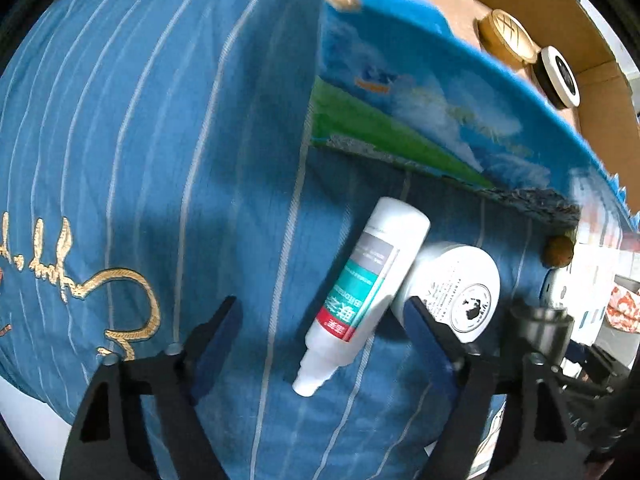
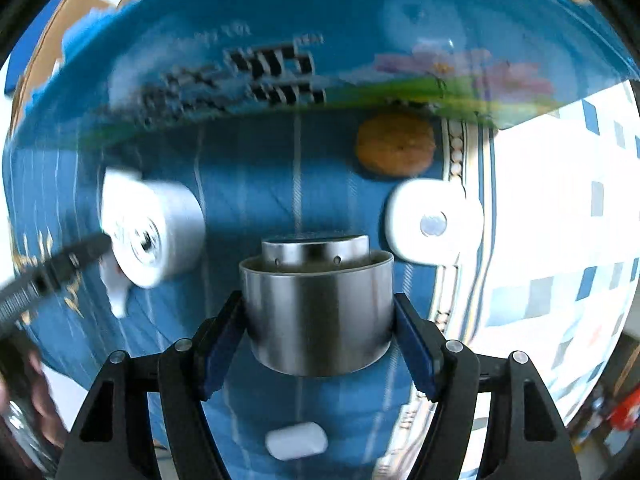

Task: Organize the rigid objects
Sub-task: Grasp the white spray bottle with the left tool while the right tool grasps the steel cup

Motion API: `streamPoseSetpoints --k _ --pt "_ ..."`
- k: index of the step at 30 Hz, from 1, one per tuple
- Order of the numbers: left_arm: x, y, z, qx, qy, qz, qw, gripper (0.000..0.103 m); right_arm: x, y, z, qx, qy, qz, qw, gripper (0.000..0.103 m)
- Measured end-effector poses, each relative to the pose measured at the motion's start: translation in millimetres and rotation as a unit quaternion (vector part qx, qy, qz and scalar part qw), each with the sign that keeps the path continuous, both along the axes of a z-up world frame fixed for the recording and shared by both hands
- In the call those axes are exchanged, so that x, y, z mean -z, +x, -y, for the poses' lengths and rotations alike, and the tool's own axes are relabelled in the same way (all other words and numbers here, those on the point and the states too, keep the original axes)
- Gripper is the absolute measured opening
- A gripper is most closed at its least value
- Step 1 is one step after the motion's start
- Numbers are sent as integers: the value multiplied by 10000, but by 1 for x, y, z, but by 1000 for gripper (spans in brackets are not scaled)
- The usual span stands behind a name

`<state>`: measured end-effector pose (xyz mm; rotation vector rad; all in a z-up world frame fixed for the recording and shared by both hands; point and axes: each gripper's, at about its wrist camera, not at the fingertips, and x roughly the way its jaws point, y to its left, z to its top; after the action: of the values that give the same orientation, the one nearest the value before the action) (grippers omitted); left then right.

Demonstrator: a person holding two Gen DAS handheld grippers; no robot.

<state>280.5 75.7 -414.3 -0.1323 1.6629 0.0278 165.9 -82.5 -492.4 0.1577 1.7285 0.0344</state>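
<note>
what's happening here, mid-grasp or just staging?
Mid-task. The right hand-held gripper is shut on a metal cup, held over the blue striped cloth. The left hand-held gripper is open, with a white squeeze bottle lying between its fingers, not yet gripped. A white jar lies on its side against the bottle. A walnut and a white disc-shaped item lie on the cloth beyond the cup. Two round tins already sit in the cardboard box.
</note>
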Motion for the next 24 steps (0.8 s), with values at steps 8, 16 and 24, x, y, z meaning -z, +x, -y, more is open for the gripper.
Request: streamPoseSetpoints --k 8,16,24 --pt "18 10 20 530 152 -274 9981 74 4 -3 -8 -3 -36 37 10000 74" --pt "32 2 12 264 -45 -352 9990 34 15 5 1 119 52 -142 9998 74" --pt "40 -24 5 303 -4 -400 9987 37 21 0 2 105 51 -147 9998 74"
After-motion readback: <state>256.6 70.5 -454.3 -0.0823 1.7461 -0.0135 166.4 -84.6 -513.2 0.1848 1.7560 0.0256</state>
